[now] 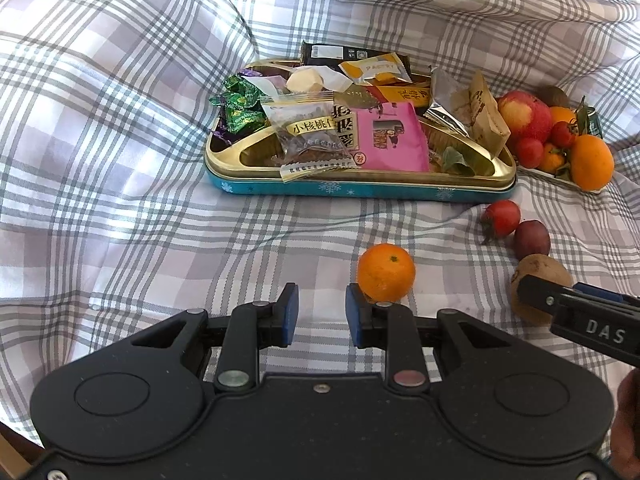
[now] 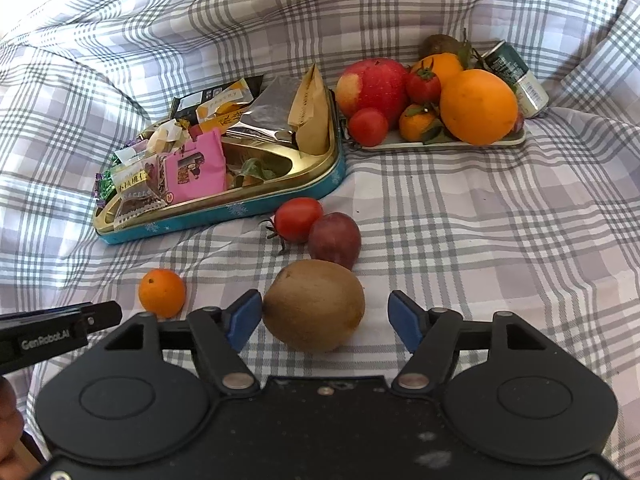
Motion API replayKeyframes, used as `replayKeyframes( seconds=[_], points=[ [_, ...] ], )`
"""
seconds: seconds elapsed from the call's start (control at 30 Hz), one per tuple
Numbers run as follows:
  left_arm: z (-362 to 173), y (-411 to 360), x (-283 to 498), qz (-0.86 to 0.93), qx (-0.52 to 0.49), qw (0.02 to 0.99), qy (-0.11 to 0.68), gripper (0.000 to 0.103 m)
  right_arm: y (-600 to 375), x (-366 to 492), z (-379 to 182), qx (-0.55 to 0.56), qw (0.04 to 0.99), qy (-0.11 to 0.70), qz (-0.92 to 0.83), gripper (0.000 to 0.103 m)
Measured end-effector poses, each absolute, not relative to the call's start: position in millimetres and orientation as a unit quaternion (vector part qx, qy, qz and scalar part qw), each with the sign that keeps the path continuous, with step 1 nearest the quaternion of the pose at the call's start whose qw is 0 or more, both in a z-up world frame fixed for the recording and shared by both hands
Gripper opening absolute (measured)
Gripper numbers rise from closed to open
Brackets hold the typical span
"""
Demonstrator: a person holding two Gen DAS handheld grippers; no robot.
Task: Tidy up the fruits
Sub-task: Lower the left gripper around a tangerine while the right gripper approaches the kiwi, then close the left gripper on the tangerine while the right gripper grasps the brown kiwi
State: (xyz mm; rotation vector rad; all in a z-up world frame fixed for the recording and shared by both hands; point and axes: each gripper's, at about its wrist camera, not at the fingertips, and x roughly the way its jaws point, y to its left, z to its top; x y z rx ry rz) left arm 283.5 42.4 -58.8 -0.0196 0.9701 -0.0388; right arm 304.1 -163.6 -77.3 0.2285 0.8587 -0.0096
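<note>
My left gripper [image 1: 322, 310] hovers over the checked cloth with its jaws drawn close together and nothing between them. A small mandarin [image 1: 386, 272] lies just beyond its right fingertip, outside the jaws. My right gripper [image 2: 325, 314] is open around a brown kiwi [image 2: 314, 304] resting on the cloth. The left pad sits right beside the kiwi's skin and the right pad stands clear of it. Behind the kiwi lie a cherry tomato [image 2: 298, 219] and a dark red plum [image 2: 334, 240], touching each other.
A white tray [image 2: 440, 145] at the back right holds an apple [image 2: 372, 84], a large orange [image 2: 478, 106], tomatoes and mandarins. A green can [image 2: 516, 76] lies behind it. A gold and blue tin [image 2: 280, 196] full of snack packets stands to its left.
</note>
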Motion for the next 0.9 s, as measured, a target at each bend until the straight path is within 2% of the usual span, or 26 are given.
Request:
replayKeyframes(
  seconds=[0.63, 0.7, 0.8, 0.9],
  points=[
    [-57, 44, 281, -0.019, -0.004, 0.886, 0.463, 0.035, -143, 322, -92, 0.062, 0.909, 0.412, -0.012, 0.076],
    [-56, 43, 281, -0.02, -0.004, 0.887, 0.461, 0.035, -142, 322, -92, 0.05, 0.909, 0.413, -0.011, 0.073],
    [-54, 42, 282, -0.023, -0.004, 0.888, 0.459, 0.035, -143, 320, -92, 0.036, 0.911, 0.411, -0.011, 0.064],
    [-53, 40, 282, -0.029, -0.002, 0.889, 0.456, 0.035, -149, 317, -89, 0.048, 0.909, 0.415, -0.006, 0.063]
  ],
)
